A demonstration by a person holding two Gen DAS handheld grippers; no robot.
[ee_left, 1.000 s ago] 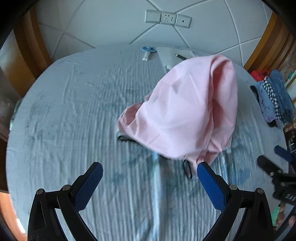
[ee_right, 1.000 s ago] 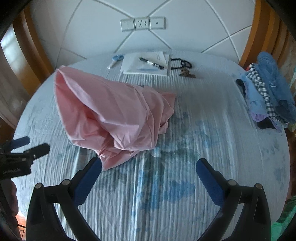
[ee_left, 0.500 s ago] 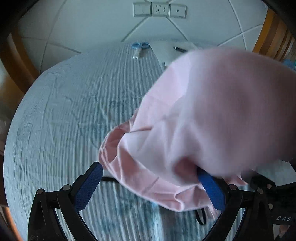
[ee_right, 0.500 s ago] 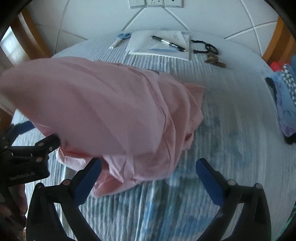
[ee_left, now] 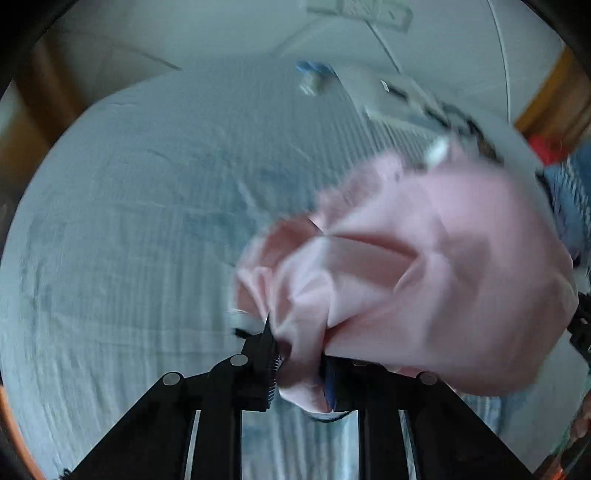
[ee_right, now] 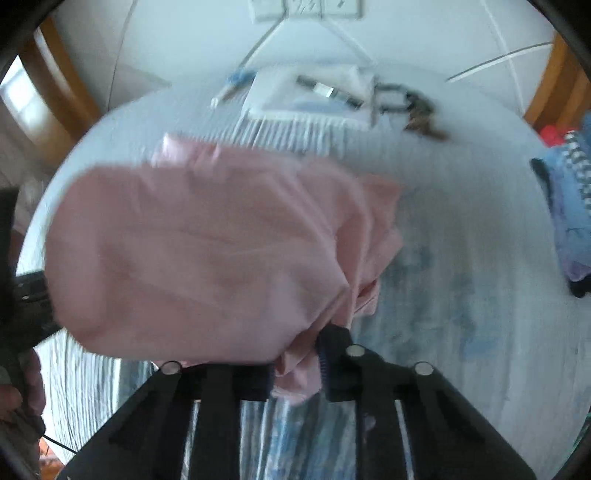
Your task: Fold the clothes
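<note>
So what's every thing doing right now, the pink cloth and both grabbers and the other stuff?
Pink cloth: bunched, lifted, pinched by both grippers.
Left gripper: shut on the cloth.
Right gripper: shut on the cloth.
Clothes pile: heaped, unfolded, at the bed's right edge.
Pen: lying on the paper.
Paper: flat on the bed.

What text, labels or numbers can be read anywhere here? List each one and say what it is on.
None can be read in either view; both are motion-blurred.
Papers at the bed's far edge: any writing is too blurred to read.
Wall switch and socket plates: no legible marking.
Left gripper and right gripper, jaws shut on the pink garment: no lettering shows on them.
Pile of clothes: check pattern only, no label readable.
</note>
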